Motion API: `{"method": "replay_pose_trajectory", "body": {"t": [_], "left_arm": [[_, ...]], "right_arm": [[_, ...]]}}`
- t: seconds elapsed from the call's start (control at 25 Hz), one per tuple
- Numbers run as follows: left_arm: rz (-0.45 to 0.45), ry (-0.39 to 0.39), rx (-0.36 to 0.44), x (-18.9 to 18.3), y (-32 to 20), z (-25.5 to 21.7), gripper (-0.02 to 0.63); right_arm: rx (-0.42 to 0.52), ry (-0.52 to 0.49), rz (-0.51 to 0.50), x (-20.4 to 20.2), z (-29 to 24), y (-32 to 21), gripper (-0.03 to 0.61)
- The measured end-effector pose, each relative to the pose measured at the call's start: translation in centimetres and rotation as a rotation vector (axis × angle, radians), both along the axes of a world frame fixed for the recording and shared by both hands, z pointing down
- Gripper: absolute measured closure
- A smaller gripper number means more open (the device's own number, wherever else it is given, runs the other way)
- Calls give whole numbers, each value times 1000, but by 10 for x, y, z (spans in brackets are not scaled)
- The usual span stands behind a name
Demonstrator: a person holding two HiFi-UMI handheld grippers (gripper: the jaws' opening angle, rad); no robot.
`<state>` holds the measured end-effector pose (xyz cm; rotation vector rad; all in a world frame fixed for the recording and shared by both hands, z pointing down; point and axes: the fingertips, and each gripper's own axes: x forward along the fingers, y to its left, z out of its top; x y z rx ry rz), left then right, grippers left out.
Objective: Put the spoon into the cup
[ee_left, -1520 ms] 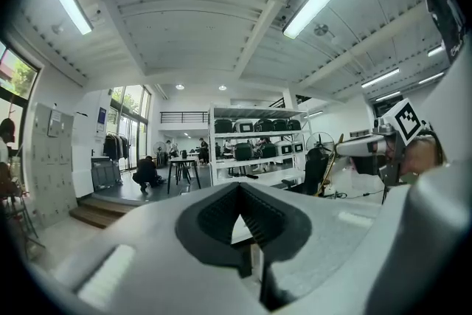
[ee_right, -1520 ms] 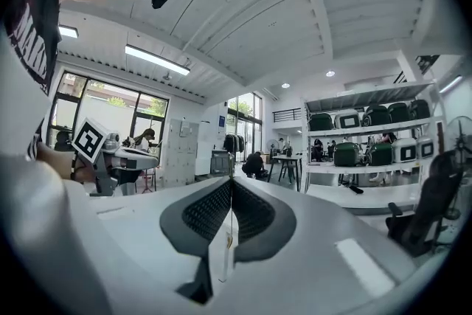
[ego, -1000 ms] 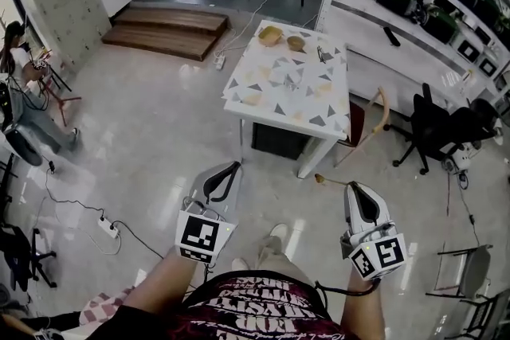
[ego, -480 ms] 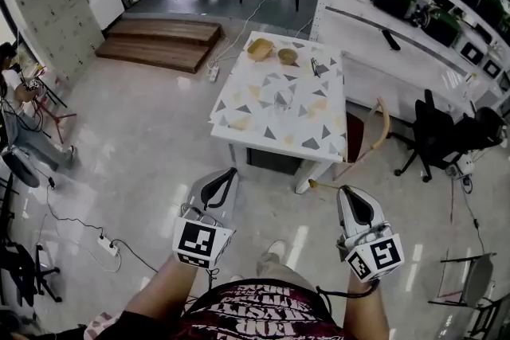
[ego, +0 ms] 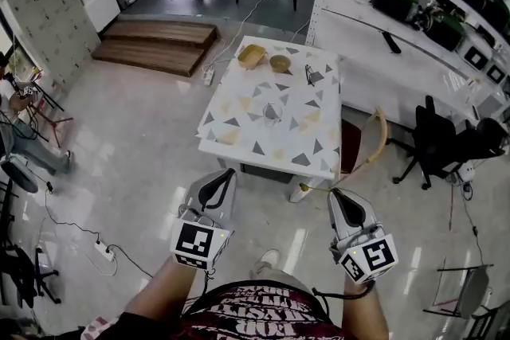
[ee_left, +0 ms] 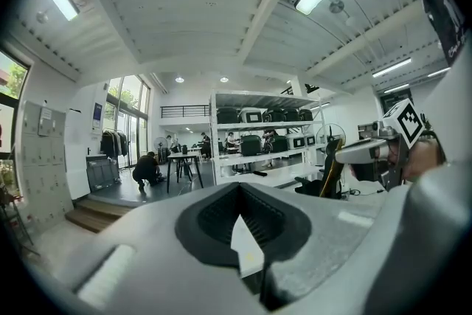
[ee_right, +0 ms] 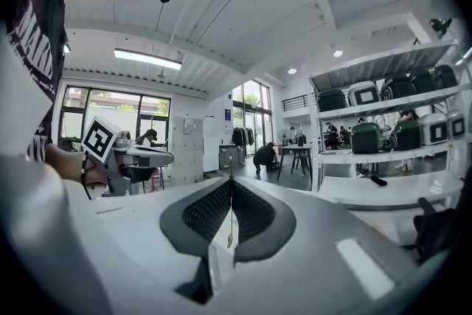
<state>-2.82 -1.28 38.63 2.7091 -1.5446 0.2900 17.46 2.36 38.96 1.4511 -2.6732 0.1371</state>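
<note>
A clear glass cup (ego: 272,113) stands near the middle of the white table with triangle marks (ego: 239,103), well ahead of both grippers. My right gripper (ego: 333,193) is held low over the floor, short of the table, shut on a small wooden spoon (ego: 307,188) that sticks out to the left of its tips. In the right gripper view the spoon (ee_right: 230,232) shows as a thin strip between the closed jaws (ee_right: 231,181). My left gripper (ego: 231,171) is level with it, shut, with nothing held (ee_left: 240,187).
Two wooden bowls (ego: 252,55) and a dark object (ego: 309,74) sit at the table's far end. A wooden chair (ego: 374,135) and a black office chair (ego: 437,138) stand right of the table, with shelving (ego: 398,36) behind. A power strip (ego: 106,251) lies on the floor at left.
The table has come nearer and lower in the head view as the person walks toward it. Both grippers stay shut, the spoon still in the right one.
</note>
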Motion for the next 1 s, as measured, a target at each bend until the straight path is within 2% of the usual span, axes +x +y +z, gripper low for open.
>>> {"method": "replay_pose_trajectory", "body": {"t": [0.24, 0.44, 0.76, 1.0], "left_arm": [[-20, 0, 17, 23, -33, -7, 613], [-32, -15, 18, 35, -37, -7, 613], [-93, -13, 14, 11, -38, -11, 613], [-90, -3, 10, 4, -59, -7, 613]], "right_arm": [[-18, -20, -18, 24, 8, -29, 545], [-20, -37, -38, 33, 13, -47, 545], [-14, -42, -72, 22, 7, -58, 545], [-16, -43, -63, 18, 9, -78, 545]]}}
